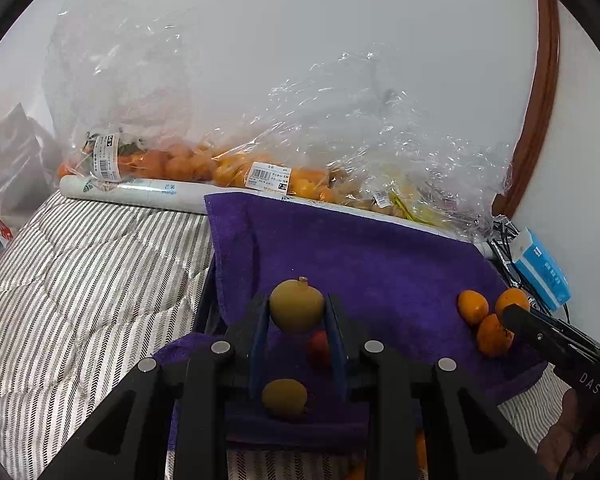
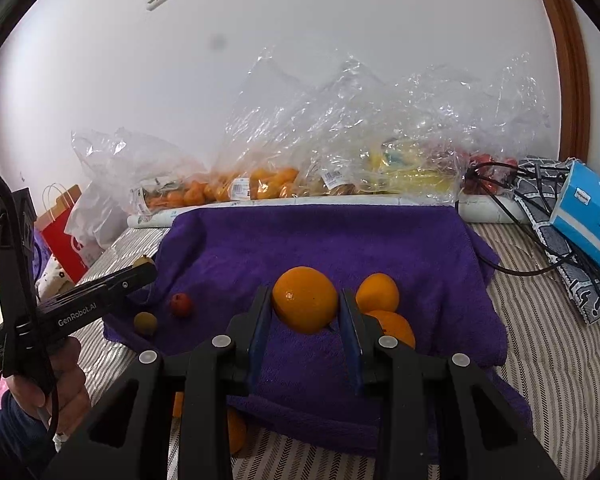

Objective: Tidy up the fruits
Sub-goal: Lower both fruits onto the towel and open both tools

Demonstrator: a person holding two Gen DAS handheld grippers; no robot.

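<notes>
Two grippers — "GenRobot.AI" on left gripper, "DAS" on right gripper

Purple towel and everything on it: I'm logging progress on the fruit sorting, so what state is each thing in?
left gripper: shut on green fruit
right gripper: shut on orange
second green fruit: loose on purple towel
red fruit: loose on towel
two oranges: lying together beside right gripper
plastic bags: still holding fruit

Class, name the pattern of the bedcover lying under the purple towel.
Grey and white stripes on the quilted bedcover, clearest in the left wrist view.
</notes>
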